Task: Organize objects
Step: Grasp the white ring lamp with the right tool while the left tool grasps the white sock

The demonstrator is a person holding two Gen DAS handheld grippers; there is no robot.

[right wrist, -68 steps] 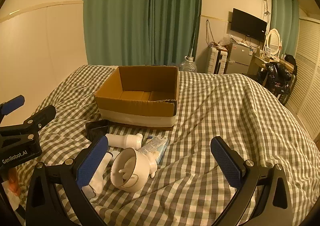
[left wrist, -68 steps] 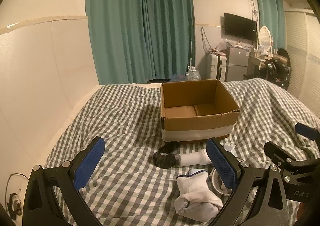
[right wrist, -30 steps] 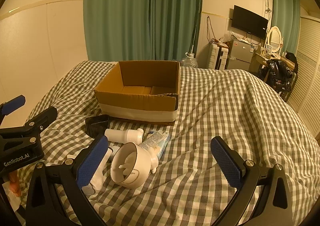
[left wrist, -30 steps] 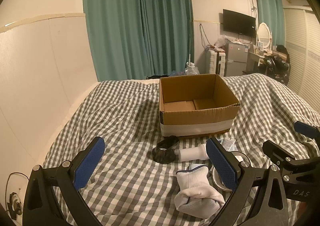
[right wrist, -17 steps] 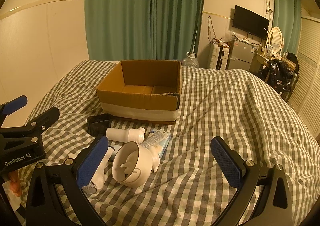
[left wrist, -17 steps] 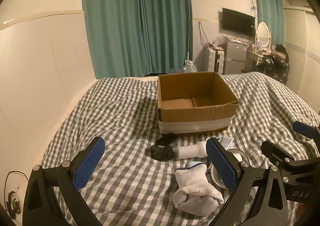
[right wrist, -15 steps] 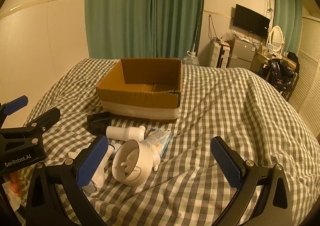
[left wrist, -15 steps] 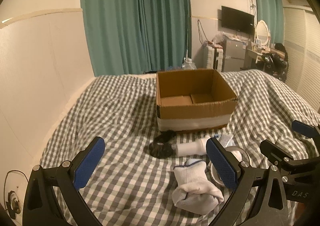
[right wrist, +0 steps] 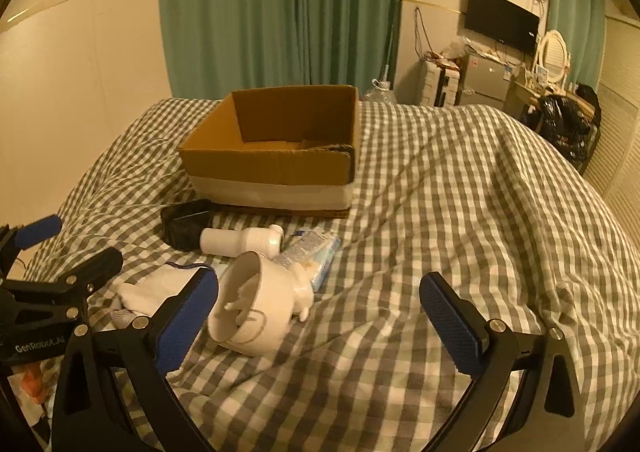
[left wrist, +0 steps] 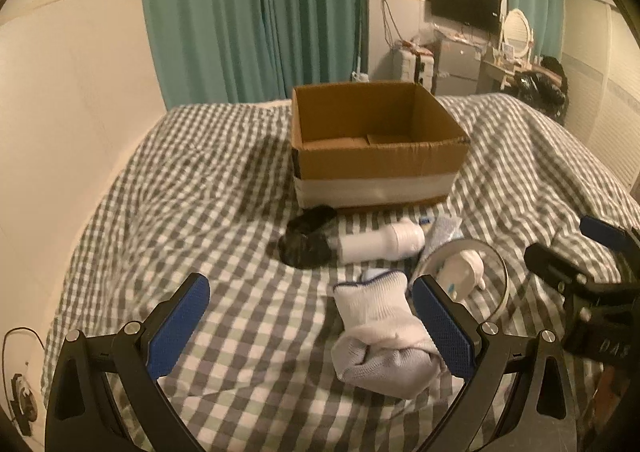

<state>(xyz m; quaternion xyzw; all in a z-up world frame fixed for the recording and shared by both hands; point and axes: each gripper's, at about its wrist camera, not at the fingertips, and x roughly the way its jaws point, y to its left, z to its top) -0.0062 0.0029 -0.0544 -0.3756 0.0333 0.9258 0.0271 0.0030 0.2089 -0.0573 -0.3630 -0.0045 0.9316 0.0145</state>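
An open cardboard box [left wrist: 376, 144] [right wrist: 276, 156] sits on the checked bed. In front of it lie a black round object [left wrist: 308, 236] [right wrist: 186, 226], a white bottle [left wrist: 380, 242] [right wrist: 240, 240], a blue-white packet [right wrist: 314, 250], a white cup-like object [right wrist: 256, 312] [left wrist: 466, 272] and a rolled white sock [left wrist: 384, 336] [right wrist: 148, 294]. My left gripper [left wrist: 310, 328] is open and empty, with the sock just inside its right finger. My right gripper [right wrist: 320, 316] is open and empty, with the cup beside its left finger.
The checked bedspread [right wrist: 460, 212] spreads wide to the right. A white wall panel [left wrist: 72, 100] runs along the bed's left side. Green curtains [left wrist: 256, 12], a TV [right wrist: 502, 26] and cluttered furniture stand at the back.
Both grippers have edged forward and a little lower toward the pile; the box and objects look larger. Nothing has been taken hold of.
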